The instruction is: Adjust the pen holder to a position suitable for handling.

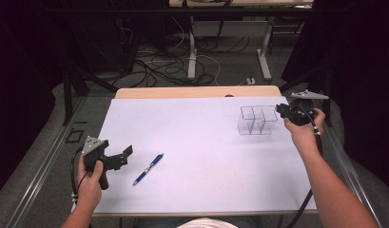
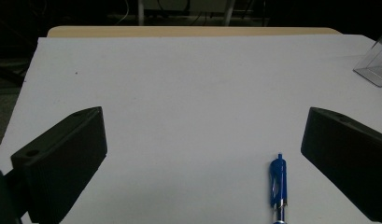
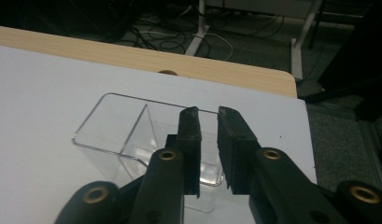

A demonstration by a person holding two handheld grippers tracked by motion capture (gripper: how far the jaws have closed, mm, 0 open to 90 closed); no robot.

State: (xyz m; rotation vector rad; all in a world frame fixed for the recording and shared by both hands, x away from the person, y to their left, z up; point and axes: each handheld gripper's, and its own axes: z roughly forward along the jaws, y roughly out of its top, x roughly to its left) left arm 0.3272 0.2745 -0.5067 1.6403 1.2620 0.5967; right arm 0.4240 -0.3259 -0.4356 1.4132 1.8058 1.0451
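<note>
A blue pen point(image 1: 148, 168) lies on the white sheet near the front left. My left gripper point(image 1: 125, 157) is held just left of it, open wide. In the left gripper view the pen point(image 2: 277, 179) lies near the right jaw, with nothing between the jaws of that gripper point(image 2: 202, 116). A clear plastic box with compartments point(image 1: 257, 119) stands at the back right. My right gripper point(image 1: 279, 109) is at its right side. In the right gripper view its jaws point(image 3: 208, 114) stand a narrow gap apart, straddling the right wall of the box point(image 3: 114, 126).
The white sheet point(image 1: 197, 142) covers most of the wooden table point(image 1: 197, 91). One corner of the clear box point(image 2: 375, 65) shows at the far right of the left gripper view. Cables and table legs point(image 1: 192, 57) lie on the floor beyond the far edge.
</note>
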